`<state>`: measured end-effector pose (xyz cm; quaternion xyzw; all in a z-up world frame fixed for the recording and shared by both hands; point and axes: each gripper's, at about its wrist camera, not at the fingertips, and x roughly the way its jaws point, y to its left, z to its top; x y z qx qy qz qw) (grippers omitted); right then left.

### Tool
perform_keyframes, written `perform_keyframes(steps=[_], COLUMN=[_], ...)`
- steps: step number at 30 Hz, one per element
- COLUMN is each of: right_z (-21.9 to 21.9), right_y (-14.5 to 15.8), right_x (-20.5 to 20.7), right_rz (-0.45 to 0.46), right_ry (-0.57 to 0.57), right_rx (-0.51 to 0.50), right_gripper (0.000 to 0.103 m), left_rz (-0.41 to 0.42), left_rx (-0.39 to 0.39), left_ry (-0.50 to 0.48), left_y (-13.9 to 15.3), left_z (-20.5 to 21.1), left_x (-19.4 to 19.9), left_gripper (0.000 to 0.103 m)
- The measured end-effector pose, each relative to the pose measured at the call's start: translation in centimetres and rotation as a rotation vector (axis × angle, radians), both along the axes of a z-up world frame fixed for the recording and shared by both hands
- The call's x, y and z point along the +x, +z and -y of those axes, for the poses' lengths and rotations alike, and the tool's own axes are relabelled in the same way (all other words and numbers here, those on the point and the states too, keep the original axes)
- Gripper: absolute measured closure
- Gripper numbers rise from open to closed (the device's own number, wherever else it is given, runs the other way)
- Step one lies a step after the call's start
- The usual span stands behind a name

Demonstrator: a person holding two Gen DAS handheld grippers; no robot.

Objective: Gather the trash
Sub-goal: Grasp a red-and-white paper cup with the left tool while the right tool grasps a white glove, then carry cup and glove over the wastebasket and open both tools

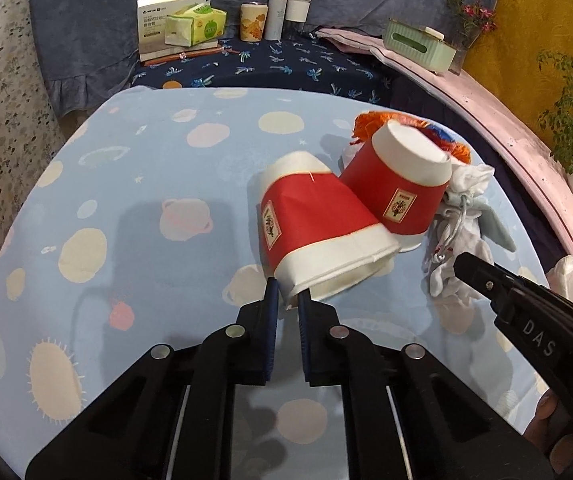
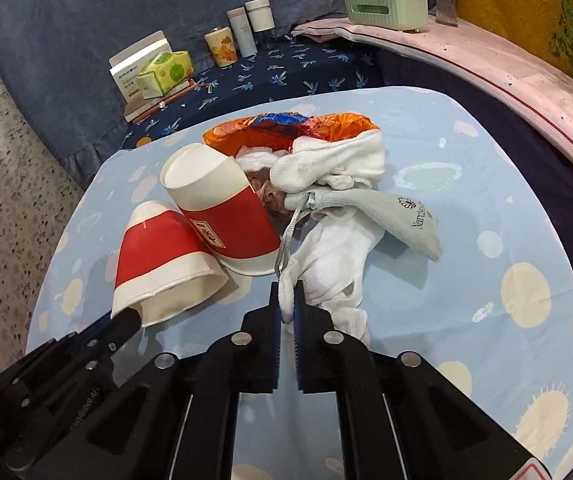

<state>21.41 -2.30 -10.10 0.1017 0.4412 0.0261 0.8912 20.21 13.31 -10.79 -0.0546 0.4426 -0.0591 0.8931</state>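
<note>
Left wrist view: the left gripper (image 1: 286, 294) has its jaws clamped on the rim wall of a crushed red-and-white paper cup (image 1: 318, 232) lying on its side on the table (image 1: 126, 208), which carries a light blue planet-print cloth. A second paper cup (image 1: 396, 184) stands mouth-down and tilted, its side touching the crushed cup. An orange wrapper (image 1: 366, 122) lies behind it, close to the table's far edge. The right gripper (image 1: 462, 264) enters from the right, at a bundle of white socks (image 1: 458, 232) just beside the second cup.

Right wrist view: the right gripper (image 2: 286, 300) has its jaws closed on a fold of a white sock (image 2: 322, 264). A grey sock (image 2: 406, 216) lies across the pile. The cloth right of the socks is bare up to the table's right edge; in the left wrist view the left half is likewise bare. A dark blue patterned surface (image 2: 286, 76) lies beyond the far edge, with a tissue pack (image 2: 164, 70) on it.
</note>
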Motion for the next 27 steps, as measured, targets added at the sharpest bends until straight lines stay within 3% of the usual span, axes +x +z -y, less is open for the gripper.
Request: perform_keyframes(steps=[5,15,27], right_z=[1.0,3.8,10.3], right_y=[2.5,10.5,17.2], right_x=[-1.5,-5.6,-10.6], right_rz=[0.060,0.233,0.387], right_ry=[-0.009,-0.035,-0.121], right_rx=[0.015,0.069,0.057], right_gripper=[0.100,0.100,0.100], left_rz=[0.037,0.126,0.215], left_rx=[-0.026,-0.075,-0.119], left_ry=[0.009,-0.024,-0.143], left_y=[2.3,8.2,14.7], left_z=[-0.1,1.9,8.2], left_x=[-0.8,-3.4,-6.2], left_gripper=[0.097,0.098,0.098])
